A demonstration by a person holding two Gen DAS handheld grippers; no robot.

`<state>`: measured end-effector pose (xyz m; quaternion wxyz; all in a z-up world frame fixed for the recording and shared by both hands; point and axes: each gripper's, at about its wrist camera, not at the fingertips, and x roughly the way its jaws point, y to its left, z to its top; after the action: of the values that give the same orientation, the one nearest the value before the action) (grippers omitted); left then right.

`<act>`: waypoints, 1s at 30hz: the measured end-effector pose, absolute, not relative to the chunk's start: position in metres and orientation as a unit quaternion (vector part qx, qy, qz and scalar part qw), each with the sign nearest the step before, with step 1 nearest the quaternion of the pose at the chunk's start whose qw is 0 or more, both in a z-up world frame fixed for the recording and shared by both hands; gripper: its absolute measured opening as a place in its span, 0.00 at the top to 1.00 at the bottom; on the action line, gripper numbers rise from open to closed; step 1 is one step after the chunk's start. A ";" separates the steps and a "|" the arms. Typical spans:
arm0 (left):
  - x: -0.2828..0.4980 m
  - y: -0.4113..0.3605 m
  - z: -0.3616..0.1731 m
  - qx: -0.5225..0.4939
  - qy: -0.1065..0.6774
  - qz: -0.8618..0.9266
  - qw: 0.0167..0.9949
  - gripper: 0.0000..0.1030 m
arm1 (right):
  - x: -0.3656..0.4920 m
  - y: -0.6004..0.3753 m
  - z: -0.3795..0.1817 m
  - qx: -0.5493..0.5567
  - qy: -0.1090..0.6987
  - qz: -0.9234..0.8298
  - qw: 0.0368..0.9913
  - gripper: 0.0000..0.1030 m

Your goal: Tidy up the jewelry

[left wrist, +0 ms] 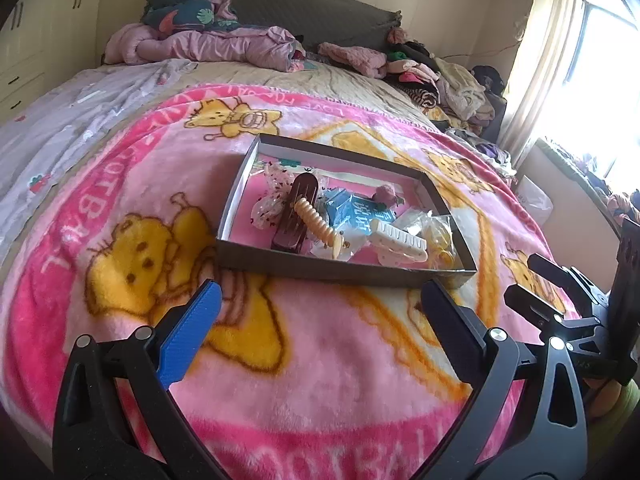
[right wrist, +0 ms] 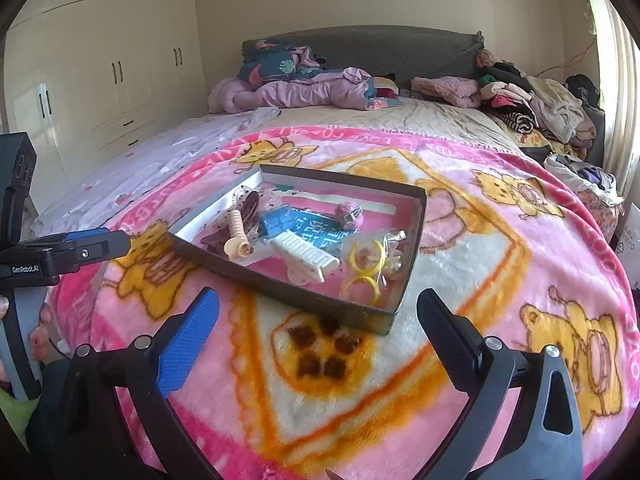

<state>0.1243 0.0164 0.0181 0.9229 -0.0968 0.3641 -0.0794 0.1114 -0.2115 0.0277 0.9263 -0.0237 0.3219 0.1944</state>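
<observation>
A shallow grey tray point(left wrist: 240, 184) lies on the pink cartoon blanket point(left wrist: 320, 360); it also shows in the right wrist view point(right wrist: 416, 232). In it lie a brown hair clip point(left wrist: 296, 208), a cream spiral hair tie point(left wrist: 316, 220), a white claw clip point(left wrist: 400, 242), a blue packet point(left wrist: 356, 214) and yellow rings point(right wrist: 362, 276) in clear wrap. My left gripper point(left wrist: 320, 300) is open and empty, just short of the tray's near wall. My right gripper point(right wrist: 318, 306) is open and empty, near the tray's front corner. The left gripper also shows at the left of the right wrist view point(right wrist: 80, 248).
Piles of pink and dark clothes point(right wrist: 304, 88) lie along the grey headboard point(right wrist: 380, 48) and the right side point(right wrist: 540, 108). A white wardrobe point(right wrist: 100, 64) stands to the left. A curtained window point(left wrist: 560, 60) is on the right.
</observation>
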 end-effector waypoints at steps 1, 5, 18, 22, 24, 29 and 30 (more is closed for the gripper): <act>0.122 0.016 0.019 -0.095 0.363 -0.078 0.923 0.11 | 0.110 -0.211 0.028 -0.024 0.322 0.195 0.926 0.06; 0.114 0.016 0.019 -0.090 0.361 -0.072 0.926 0.11 | 0.105 -0.210 0.029 -0.024 0.319 0.196 0.927 0.06; 0.089 0.015 0.014 -0.071 0.360 -0.060 0.928 0.11 | 0.082 -0.204 0.025 -0.018 0.315 0.194 0.929 0.06; 0.081 0.013 0.009 -0.065 0.359 -0.059 0.929 0.11 | 0.073 -0.203 0.022 -0.012 0.305 0.185 0.934 0.06; 0.078 0.012 0.005 -0.063 0.360 -0.060 0.929 0.11 | 0.069 -0.203 0.020 -0.009 0.304 0.183 0.935 0.06; 0.070 0.009 -0.004 -0.065 0.364 -0.060 0.927 0.11 | 0.063 -0.203 0.013 -0.005 0.308 0.174 0.935 0.06; 0.068 0.009 -0.006 -0.064 0.364 -0.059 0.927 0.11 | 0.062 -0.202 0.012 -0.005 0.310 0.176 0.934 0.06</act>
<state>0.0681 0.0091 -0.0061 0.9272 -0.0641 0.3641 -0.0593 0.0619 -0.2018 0.0122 0.9342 -0.0052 0.3104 0.1759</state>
